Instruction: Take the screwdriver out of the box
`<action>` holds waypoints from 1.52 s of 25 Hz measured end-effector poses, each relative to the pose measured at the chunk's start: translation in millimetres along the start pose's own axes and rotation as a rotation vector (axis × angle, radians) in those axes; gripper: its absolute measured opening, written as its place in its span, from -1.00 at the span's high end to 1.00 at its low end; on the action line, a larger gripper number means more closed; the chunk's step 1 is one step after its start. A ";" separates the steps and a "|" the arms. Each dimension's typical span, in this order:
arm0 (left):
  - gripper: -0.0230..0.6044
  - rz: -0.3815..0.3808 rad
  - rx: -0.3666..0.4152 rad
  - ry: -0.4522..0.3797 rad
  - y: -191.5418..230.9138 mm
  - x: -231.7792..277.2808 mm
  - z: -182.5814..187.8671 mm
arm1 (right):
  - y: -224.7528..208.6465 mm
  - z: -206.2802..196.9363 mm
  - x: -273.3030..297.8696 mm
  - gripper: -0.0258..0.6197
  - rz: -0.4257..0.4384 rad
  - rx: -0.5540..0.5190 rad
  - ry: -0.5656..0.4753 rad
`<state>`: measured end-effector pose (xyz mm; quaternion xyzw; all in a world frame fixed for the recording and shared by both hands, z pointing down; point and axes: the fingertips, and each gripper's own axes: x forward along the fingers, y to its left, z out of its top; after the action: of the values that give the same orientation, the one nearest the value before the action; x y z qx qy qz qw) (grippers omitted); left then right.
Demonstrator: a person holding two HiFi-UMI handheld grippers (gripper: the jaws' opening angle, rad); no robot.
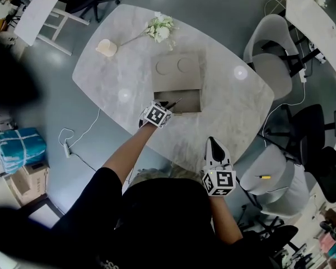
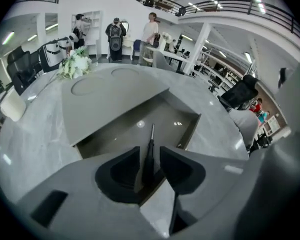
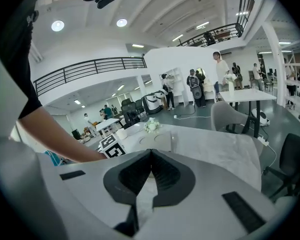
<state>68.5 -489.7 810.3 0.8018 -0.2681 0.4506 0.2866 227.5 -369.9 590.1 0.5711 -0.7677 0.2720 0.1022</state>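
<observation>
Left gripper view: my left claw (image 2: pixel 150 155) straddles the screwdriver (image 2: pixel 151 138), jaws apart (right claw (image 3: pixel 150 152) closed). I'd sink lower, then pinch the handle squarely.

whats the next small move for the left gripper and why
Probably close the left gripper on the screwdriver. Its jaws stand apart astride the dark handle, seemingly not pressing it yet, and the tool lies flat in the open box. The right gripper is shut and empty, away from the box, so the left one looks best placed.

White flowers (image 1: pixel 161 28) and a small cream object (image 1: pixel 106 47) lie on the marble table (image 1: pixel 235 105).
</observation>
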 end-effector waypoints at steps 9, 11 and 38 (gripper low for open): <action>0.53 0.019 -0.050 0.156 11.1 22.4 -9.5 | 17.7 -6.3 8.8 0.91 0.061 0.014 0.016; 0.56 0.026 -0.043 0.158 12.2 23.9 -9.7 | 22.5 -9.5 9.3 0.91 0.074 0.017 0.023; 0.69 0.021 -0.066 -0.280 -25.6 -101.0 7.0 | 27.9 4.1 -34.8 0.91 0.007 -0.054 -0.073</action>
<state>44.6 -459.6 713.2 0.8440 -0.3285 0.3285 0.2680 213.4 -338.0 562.0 0.5751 -0.7799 0.2308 0.0885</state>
